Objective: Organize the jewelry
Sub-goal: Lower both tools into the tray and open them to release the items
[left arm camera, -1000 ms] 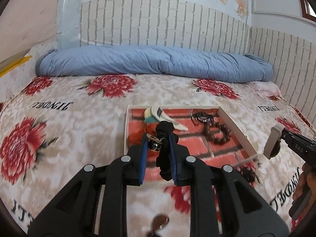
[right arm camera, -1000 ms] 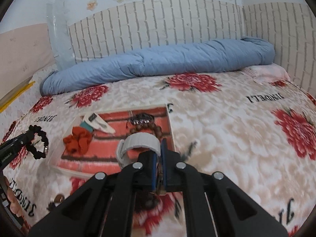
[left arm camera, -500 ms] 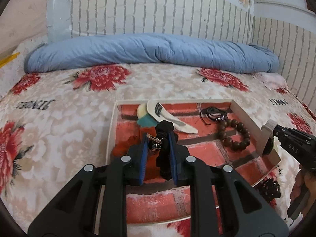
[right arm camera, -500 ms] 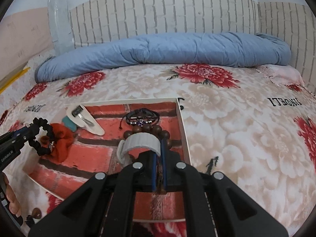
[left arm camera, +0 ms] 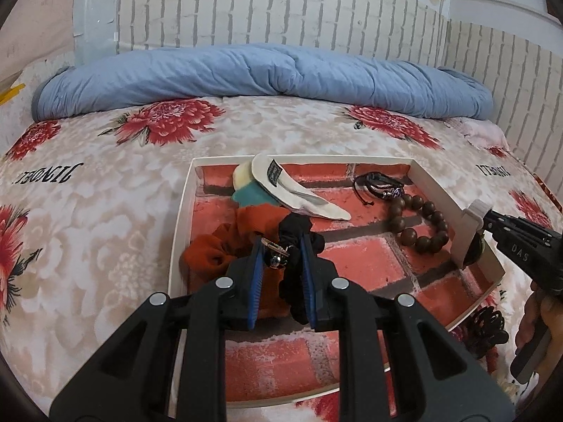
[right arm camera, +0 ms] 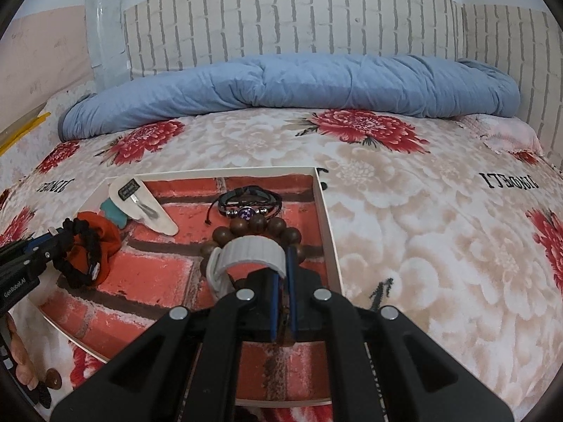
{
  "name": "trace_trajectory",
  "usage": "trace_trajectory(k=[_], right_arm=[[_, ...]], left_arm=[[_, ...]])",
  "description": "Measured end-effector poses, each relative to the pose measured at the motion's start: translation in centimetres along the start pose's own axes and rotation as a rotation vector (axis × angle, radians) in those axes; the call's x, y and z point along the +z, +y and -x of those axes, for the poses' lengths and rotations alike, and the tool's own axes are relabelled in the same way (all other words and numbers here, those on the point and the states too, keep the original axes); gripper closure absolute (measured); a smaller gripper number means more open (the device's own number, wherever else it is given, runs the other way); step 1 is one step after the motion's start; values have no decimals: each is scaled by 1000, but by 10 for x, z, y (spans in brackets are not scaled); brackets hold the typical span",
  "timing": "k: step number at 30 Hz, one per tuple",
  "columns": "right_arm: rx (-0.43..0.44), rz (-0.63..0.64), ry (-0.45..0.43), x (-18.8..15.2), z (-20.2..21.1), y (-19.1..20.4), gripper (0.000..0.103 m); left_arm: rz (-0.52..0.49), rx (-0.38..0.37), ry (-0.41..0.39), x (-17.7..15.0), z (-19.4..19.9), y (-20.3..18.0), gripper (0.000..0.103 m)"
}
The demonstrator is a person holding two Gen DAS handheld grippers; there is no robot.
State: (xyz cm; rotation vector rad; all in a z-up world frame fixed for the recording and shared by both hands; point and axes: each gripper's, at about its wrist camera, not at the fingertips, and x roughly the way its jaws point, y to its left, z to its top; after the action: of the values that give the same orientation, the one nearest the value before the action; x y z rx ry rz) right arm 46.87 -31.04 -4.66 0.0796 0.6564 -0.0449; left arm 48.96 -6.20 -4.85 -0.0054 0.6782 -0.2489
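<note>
On bedspread [right arm camera: 404,211] "JINGBEI" upside-down, left tool [left arm camera: 281,246] "GenRobot.AI" pinching black bracelet [left arm camera: 297,232], right tool [right arm camera: 283,260] gripping white band [right arm camera: 251,249].

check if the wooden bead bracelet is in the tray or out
In: the wooden bead bracelet lies on the tray floor, near its right wall, beside the black cord bracelet.

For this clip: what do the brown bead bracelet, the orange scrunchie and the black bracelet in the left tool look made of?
Brown bead bracelet: probably wood, since the round beads are dark brown with a dull sheen.
Orange scrunchie: fabric, matte and gathered into soft folds.
Black bracelet in the left tool: seemingly braided cord, knotted and matte, with a small shiny clasp that looks like metal.
</note>
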Motion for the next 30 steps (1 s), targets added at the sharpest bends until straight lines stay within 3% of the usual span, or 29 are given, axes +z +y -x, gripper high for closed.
trace_trajectory(k=[15,30], right_arm=[[-37,-1,-16,-2,-7,-4,98],[5,8,24,-8,-20,4,98]], left_arm=[[16,18,33,-3,-11,7,83],[57,13,78,-6,-22,17,80]])
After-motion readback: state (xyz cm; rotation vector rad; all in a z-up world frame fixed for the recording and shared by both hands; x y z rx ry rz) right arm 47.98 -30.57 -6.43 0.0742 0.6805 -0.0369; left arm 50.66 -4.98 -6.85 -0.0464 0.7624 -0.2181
